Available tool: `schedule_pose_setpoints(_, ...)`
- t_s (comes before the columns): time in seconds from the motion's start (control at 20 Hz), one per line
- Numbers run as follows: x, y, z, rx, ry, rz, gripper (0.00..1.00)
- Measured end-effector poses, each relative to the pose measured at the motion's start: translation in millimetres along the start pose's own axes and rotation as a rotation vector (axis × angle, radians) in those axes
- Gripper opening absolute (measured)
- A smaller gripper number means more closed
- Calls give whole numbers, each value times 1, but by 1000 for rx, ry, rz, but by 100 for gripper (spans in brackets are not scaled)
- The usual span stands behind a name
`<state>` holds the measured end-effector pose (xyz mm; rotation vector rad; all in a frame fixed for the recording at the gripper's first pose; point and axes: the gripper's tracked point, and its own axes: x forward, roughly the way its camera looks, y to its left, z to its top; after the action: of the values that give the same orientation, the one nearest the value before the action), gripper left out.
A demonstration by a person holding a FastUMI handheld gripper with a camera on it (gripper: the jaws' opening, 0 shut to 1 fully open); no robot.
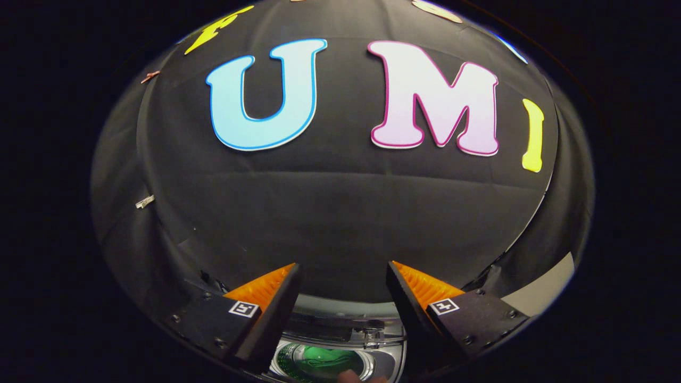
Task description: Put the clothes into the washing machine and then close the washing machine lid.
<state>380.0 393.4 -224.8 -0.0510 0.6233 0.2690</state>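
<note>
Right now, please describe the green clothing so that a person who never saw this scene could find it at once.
Start from the black cloth wall; at its foot stands the silver washing machine. Its round drum opening lies low between the fingers of the open gripper, which holds nothing. The green clothing sits inside that opening, the one bright green thing among grey metal.

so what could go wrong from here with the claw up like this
The claw is open and empty, aimed at the booth wall, with the washing machine low between its fingers. The green cloth sits in the drum, so the lid step may be misjudged. A fingertip near the opening could get caught.
</note>
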Motion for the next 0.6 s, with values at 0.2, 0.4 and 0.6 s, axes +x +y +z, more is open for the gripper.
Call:
schedule_pose_setpoints(0.2, 14, 4, -41, -23, 118, 21, 100)
schedule_pose_setpoints(0.4, 18, 6, -42, 47, 91, 50, 100)
schedule_pose_setpoints(0.6, 8, 4, -48, 46, 65, 88, 100)
